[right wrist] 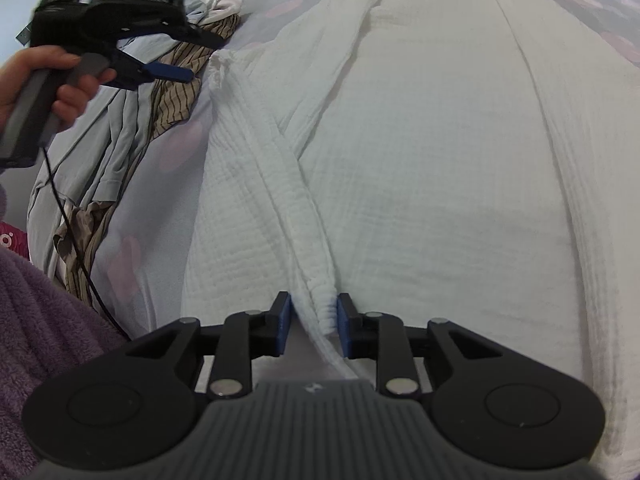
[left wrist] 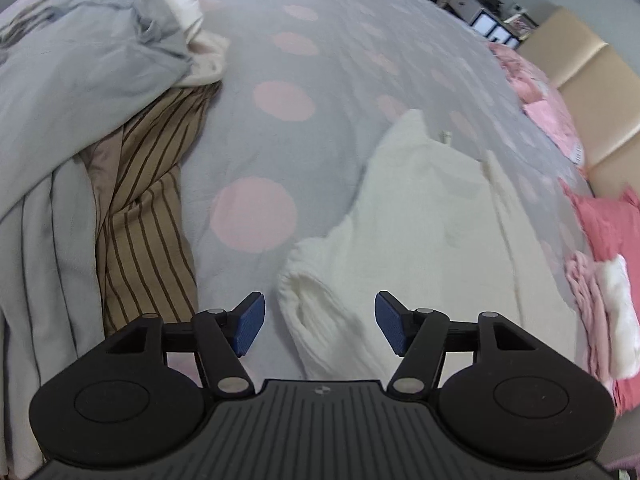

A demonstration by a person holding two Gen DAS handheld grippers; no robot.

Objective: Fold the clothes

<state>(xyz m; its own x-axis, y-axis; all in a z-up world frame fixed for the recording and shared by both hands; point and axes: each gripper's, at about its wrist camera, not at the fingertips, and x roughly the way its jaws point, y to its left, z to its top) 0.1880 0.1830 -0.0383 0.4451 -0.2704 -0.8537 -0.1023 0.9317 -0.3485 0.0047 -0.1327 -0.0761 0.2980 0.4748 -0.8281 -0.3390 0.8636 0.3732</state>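
A white crinkled garment (right wrist: 440,160) lies spread flat on the bed, with its sleeves folded in over the body. My right gripper (right wrist: 314,322) is at its near edge, blue pads pressed on a bunched ridge of the left sleeve (right wrist: 304,240). In the left wrist view the same white garment (left wrist: 432,220) lies to the right. One rolled end of it (left wrist: 316,308) sits below my left gripper (left wrist: 320,324), which hovers open with nothing touching its pads. The right wrist view shows a hand holding the left gripper (right wrist: 192,56) above the clothes pile.
A pile of a grey garment (left wrist: 80,80) and a brown striped garment (left wrist: 148,216) lies left on the grey, pink-dotted bedspread (left wrist: 288,140). Pink pillows (left wrist: 608,224) and a beige headboard (left wrist: 592,92) lie right. A purple fleece sleeve (right wrist: 44,320) and a black cable (right wrist: 68,220) are near left.
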